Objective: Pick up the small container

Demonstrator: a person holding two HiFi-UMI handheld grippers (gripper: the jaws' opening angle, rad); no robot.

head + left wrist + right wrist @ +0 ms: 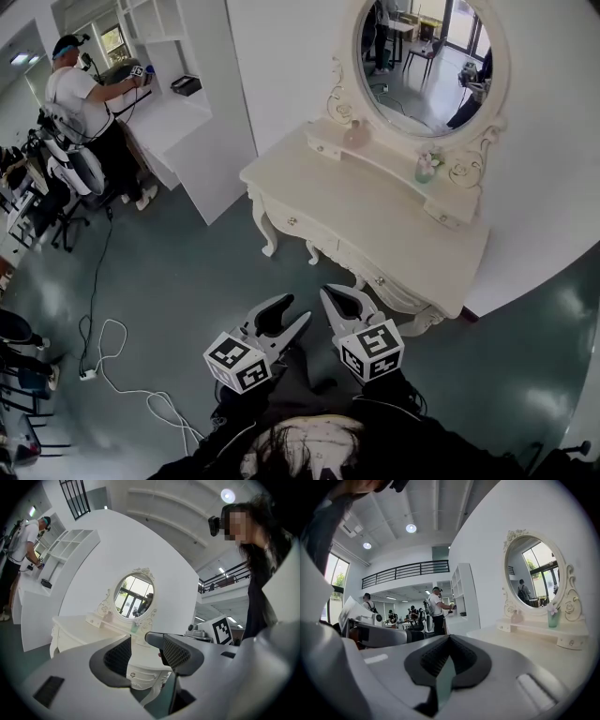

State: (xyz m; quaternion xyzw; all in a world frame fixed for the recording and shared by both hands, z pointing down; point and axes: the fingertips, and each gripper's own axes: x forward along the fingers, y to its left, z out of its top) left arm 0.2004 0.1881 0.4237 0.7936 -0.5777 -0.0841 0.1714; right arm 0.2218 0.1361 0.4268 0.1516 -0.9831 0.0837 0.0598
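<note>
A small pale pink container [356,134] stands on the raised shelf of the white dressing table [375,234], left of the oval mirror [427,61]. It also shows as the small container [516,617] in the right gripper view and, faintly, as the container [110,615] in the left gripper view. Both grippers hang over the floor in front of the table, well short of it. My left gripper [289,314] [145,656] is open with nothing between its pads. My right gripper [337,295] [449,639] is shut and empty.
A green vase with flowers [427,167] [553,618] stands on the same shelf, right of the container. At the far left a person [80,103] works at a white shelving unit [173,103]. A white cable [112,366] and chairs [37,206] lie on the floor to the left.
</note>
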